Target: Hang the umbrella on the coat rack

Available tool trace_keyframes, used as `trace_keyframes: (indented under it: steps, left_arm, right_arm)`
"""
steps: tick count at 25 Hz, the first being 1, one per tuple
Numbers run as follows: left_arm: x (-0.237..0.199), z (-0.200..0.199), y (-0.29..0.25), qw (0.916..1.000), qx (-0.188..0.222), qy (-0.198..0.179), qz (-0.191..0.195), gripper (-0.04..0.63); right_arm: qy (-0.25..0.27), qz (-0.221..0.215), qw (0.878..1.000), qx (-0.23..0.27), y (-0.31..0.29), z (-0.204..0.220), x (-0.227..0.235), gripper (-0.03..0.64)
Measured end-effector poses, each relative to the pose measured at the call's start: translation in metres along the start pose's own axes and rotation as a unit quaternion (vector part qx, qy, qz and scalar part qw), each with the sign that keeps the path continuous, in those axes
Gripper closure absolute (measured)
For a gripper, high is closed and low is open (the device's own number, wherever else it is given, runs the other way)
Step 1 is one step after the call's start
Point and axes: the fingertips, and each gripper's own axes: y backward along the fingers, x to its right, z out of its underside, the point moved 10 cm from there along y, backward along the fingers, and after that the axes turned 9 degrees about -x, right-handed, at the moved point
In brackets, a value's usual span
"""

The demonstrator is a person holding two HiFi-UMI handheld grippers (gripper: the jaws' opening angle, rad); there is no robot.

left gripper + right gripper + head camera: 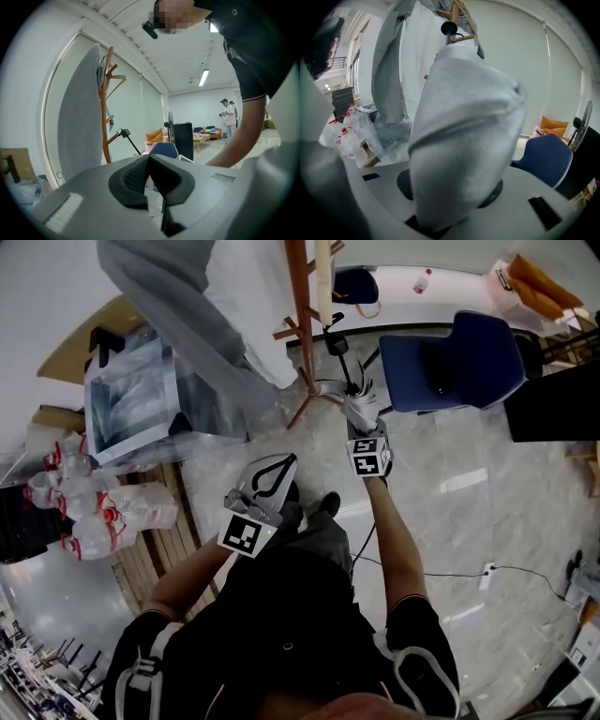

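Note:
My right gripper point(361, 420) is shut on the folded grey umbrella point(354, 401). The umbrella's black shaft and handle point(336, 341) point up toward the wooden coat rack point(302, 324), close beside its pole. In the right gripper view the umbrella's fabric point(464, 131) fills the space between the jaws of the right gripper point(454, 190), and its handle point(449, 28) sits just below the rack's pegs point(457, 11). My left gripper point(286, 465) is shut and empty, nearer my body. In the left gripper view, beyond the left gripper point(149, 164), the rack point(107, 103) and handle point(124, 133) show.
A grey garment point(178, 306) hangs on the rack. A blue chair point(459, 357) stands to the right of it. A clear plastic box point(141, 399), packed water bottles point(84, 512) and a wooden pallet point(159, 549) lie at the left. A cable point(450, 573) crosses the floor.

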Motion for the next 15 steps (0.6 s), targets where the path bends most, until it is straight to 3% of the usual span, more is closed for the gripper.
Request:
trace_keyframes:
  steps: [15]
  left_arm:
    - [-0.0008,0.0046,-0.0036,0.9999,-0.01,0.007,0.008,0.595]
  right_arm:
    - [0.005,-0.023,1.0,-0.015,-0.0004,-0.0029,0.0002,0.472]
